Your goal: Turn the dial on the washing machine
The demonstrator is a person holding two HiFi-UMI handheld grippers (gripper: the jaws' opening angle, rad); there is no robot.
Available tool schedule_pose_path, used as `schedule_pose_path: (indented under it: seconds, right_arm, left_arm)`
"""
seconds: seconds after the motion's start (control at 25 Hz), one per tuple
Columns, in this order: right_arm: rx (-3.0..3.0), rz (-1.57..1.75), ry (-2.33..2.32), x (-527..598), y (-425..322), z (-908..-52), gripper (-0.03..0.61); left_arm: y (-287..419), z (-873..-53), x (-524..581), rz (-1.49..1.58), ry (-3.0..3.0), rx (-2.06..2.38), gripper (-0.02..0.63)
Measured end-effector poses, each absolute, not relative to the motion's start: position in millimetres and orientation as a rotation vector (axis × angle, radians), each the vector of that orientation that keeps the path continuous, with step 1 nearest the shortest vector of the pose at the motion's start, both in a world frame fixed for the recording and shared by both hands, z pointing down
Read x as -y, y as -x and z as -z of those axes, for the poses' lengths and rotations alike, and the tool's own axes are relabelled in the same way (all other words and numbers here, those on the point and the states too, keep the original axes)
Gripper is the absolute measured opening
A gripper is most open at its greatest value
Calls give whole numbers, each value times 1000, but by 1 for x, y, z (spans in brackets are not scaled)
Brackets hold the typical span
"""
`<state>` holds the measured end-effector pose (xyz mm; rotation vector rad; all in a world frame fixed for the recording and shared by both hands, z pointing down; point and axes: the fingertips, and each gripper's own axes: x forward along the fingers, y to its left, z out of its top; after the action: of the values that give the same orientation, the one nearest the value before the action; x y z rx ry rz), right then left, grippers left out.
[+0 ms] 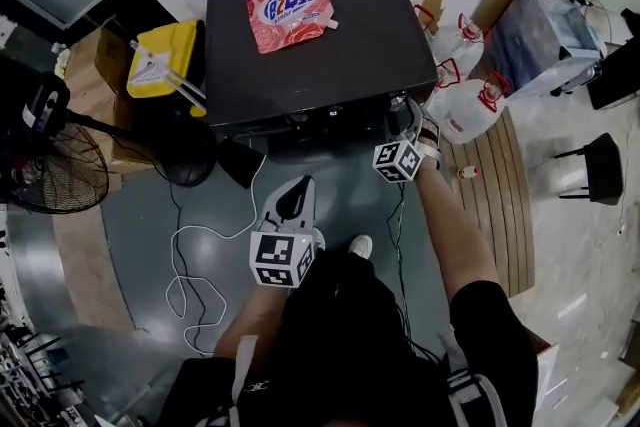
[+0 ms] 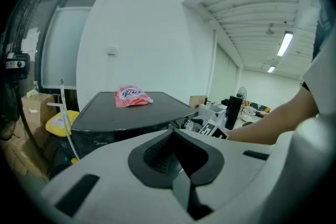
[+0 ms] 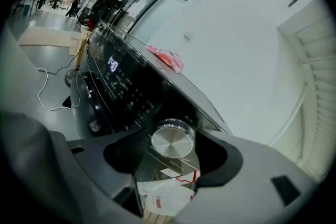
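The black washing machine (image 1: 370, 35) stands ahead of me, a red and pink detergent pouch (image 1: 288, 5) lying on its lid. My right gripper (image 1: 405, 112) is at the machine's front right corner. In the right gripper view its jaws (image 3: 173, 153) stand open on either side of the round silver dial (image 3: 172, 140), and a gap shows on each side of the dial. The lit control panel (image 3: 121, 81) runs off to the left of the dial. My left gripper (image 1: 297, 193) hangs back over the floor, shut with nothing in it (image 2: 176, 157).
A floor fan (image 1: 50, 165) stands at the left and a yellow container (image 1: 165, 55) sits beside the machine. White bags with red handles (image 1: 470, 105) lie on a wooden pallet (image 1: 500, 215) to the right. A white cable (image 1: 190, 255) loops over the floor.
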<state>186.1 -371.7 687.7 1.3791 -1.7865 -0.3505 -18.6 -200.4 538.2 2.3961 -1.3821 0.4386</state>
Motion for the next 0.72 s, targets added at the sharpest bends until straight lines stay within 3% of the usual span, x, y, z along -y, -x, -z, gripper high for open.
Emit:
schedule_pose_path:
  seconds: [0.4,0.72]
  right_arm:
    - [1786,241,-1423,379,-193,-695,242]
    - [1936,-56,-1536,380,-198,-692,244]
  left_arm:
    - [26,-535,210,-447,-2399,1396,3]
    - [20,-529,208,-455,-2417,1383,3]
